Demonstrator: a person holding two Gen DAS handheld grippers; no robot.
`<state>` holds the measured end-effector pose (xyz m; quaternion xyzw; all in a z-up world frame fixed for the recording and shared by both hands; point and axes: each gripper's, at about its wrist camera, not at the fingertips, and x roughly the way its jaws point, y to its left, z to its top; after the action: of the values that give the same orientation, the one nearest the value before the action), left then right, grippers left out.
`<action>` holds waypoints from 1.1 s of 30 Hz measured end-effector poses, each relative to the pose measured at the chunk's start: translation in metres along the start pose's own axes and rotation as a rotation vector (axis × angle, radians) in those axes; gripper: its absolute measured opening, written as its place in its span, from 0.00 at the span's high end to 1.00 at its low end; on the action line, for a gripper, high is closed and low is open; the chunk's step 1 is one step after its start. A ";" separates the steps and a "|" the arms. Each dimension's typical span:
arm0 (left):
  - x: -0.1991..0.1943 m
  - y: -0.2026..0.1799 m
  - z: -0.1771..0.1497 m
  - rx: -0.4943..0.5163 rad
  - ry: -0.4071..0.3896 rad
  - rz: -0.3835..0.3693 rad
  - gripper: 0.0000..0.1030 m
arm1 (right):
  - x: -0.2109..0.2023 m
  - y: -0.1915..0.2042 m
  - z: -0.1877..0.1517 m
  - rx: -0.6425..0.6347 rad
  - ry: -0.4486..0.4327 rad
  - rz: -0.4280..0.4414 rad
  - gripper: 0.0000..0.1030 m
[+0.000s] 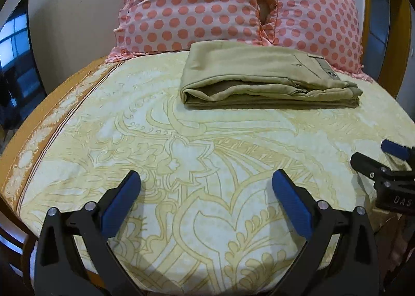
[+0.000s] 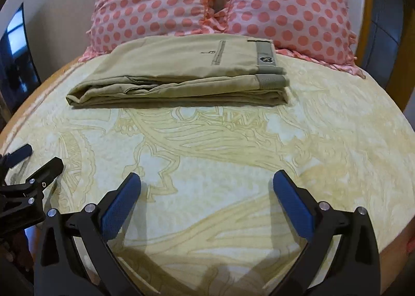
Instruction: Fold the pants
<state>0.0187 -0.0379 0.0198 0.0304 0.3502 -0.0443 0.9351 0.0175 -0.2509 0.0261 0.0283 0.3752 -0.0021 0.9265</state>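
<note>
**Inspector:** Nearest the lens first. State of each tool?

**Assistant:** The left tool [image 1: 206,181], at the bottom of its frame, has its blue pads spread wide with nothing between them. The right tool [image 2: 206,181] is likewise spread and carrying nothing. Both hover over the patterned bedsheet [image 1: 207,145], well short of any cloth.

**Inspector:** And the pants?

**Assistant:** The pants [image 2: 179,75] lie upper centre of the frame in a flat, layered stack, waistband to the right, resting on the bed just in front of the polka-dot pillows [image 2: 259,2].

**Inspector:** Your reading of that arrangement?

**Assistant:** Edges look squared and nothing trails loose. I judge the folding complete; the tools appear held back and spread because no grip is needed.
</note>
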 end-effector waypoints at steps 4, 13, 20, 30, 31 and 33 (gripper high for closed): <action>-0.002 -0.001 -0.005 0.005 -0.033 -0.001 0.02 | -0.006 0.003 -0.011 0.008 -0.060 -0.021 0.01; -0.002 -0.001 -0.005 0.007 -0.042 -0.003 0.02 | -0.005 0.003 -0.011 0.006 -0.070 -0.021 0.01; -0.002 -0.001 -0.005 0.006 -0.043 -0.002 0.02 | -0.005 0.002 -0.010 0.005 -0.070 -0.020 0.01; -0.002 -0.001 -0.005 0.006 -0.043 -0.003 0.02 | -0.005 0.003 -0.010 0.006 -0.069 -0.022 0.01; -0.002 -0.002 -0.005 0.006 -0.041 -0.003 0.02 | -0.005 0.003 -0.010 0.006 -0.069 -0.021 0.01; -0.001 -0.001 -0.005 0.005 -0.041 -0.003 0.02 | -0.005 0.003 -0.010 0.007 -0.070 -0.022 0.01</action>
<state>0.0143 -0.0386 0.0168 0.0314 0.3311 -0.0473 0.9419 0.0068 -0.2471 0.0224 0.0272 0.3426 -0.0145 0.9390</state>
